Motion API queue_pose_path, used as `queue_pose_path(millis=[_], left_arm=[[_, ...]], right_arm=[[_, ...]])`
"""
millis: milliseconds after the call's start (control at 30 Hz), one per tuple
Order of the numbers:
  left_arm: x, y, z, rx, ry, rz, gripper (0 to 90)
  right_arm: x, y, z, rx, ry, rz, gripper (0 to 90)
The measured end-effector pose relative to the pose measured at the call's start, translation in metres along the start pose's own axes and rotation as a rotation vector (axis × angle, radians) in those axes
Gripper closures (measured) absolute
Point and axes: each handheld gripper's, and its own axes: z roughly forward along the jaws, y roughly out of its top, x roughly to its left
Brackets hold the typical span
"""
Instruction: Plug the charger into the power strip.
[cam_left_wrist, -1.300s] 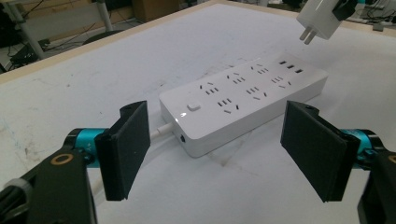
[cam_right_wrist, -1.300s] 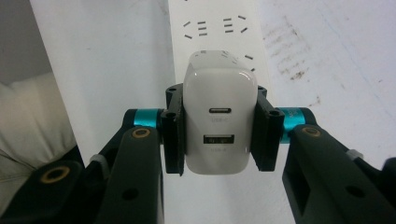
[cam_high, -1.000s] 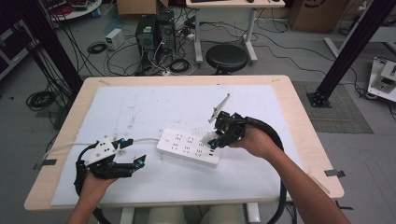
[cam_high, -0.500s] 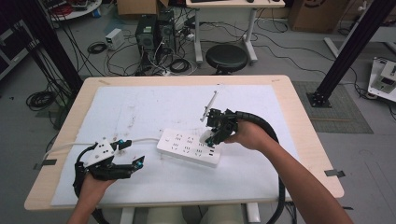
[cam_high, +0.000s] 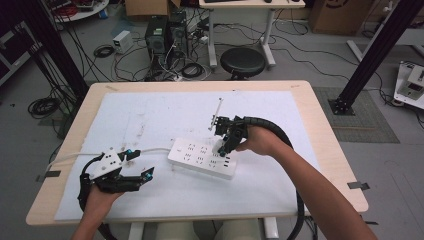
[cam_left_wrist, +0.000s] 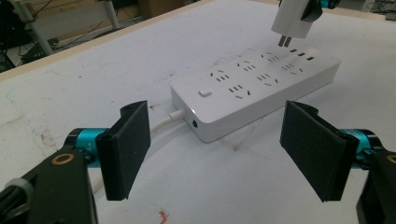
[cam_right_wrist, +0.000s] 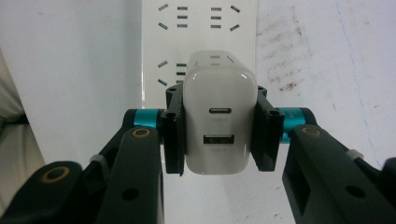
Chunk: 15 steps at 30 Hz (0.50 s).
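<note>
Right gripper (cam_right_wrist: 217, 135) pinches the charger (cam_right_wrist: 219, 126), prongs hovering just above the power strip (cam_left_wrist: 254, 91) at its far end. We square the prongs to the slots, then press straight down. Left gripper (cam_left_wrist: 217, 154) spread, empty, nearby.

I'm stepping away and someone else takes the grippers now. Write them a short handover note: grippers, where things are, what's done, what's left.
Right gripper: shut on the white charger, held just above the power strip, prongs down and not yet in a socket.
Left gripper: open, nothing between the jaws, resting near the table's front left, aimed at the strip's cable end.
Strip lies mid-table on the white mat, its cable running off to the left.
Done: charger picked up and brought over the far sockets.
Left: line up the prongs, press in, release. The left gripper may need to steady the strip.
</note>
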Motion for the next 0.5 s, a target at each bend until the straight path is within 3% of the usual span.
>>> queue_pose_path(millis=[500], left_arm=[[0.003,-0.002,-0.001,0.000,0.009,0.000,24.5]], right_arm=[[-0.005,0.017,0.014,0.082,-0.007,-0.042,63.6]])
